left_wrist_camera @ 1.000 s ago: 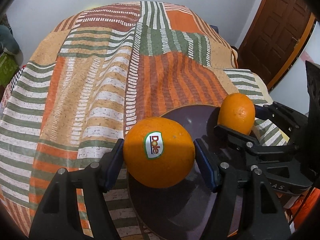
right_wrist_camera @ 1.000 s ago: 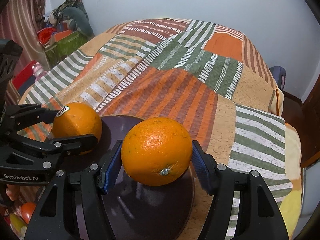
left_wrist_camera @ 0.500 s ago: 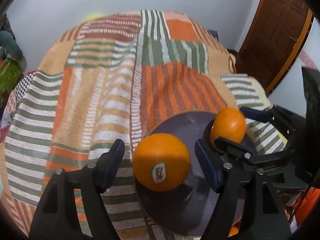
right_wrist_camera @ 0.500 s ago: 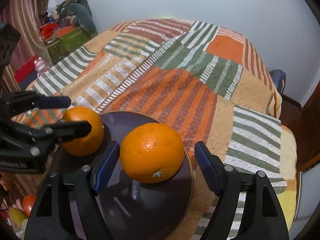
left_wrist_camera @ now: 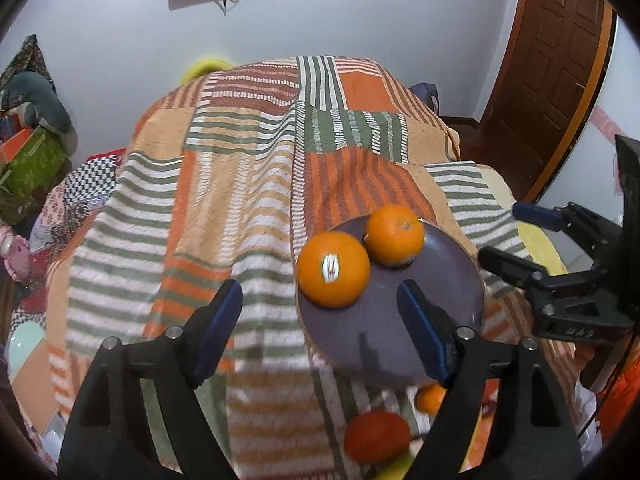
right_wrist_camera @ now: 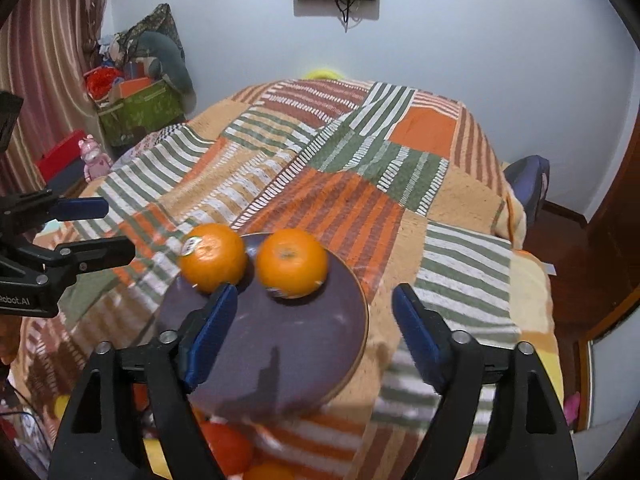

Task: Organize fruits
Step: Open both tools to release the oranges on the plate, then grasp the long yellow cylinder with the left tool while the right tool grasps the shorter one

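Note:
Two oranges lie side by side on a dark purple plate (left_wrist_camera: 432,320) on the striped bedspread. The stickered orange (left_wrist_camera: 333,269) is on the left, the plain orange (left_wrist_camera: 395,234) on the right. In the right wrist view they are the stickered orange (right_wrist_camera: 212,257) and the plain orange (right_wrist_camera: 292,261) on the plate (right_wrist_camera: 312,344). My left gripper (left_wrist_camera: 320,328) is open and empty, raised back from the plate. My right gripper (right_wrist_camera: 314,328) is open and empty, also raised above the plate's near part.
More fruit lies below the bed's near edge: a red fruit (left_wrist_camera: 376,436) and a small orange (left_wrist_camera: 430,398), also a red fruit in the right wrist view (right_wrist_camera: 228,450). A wooden door (left_wrist_camera: 556,60) stands at right. Boxes and toys (right_wrist_camera: 136,96) sit left of the bed.
Both grippers opened and let go of their oranges onto the plate, then drew back and up. The oranges now rest touching each other.

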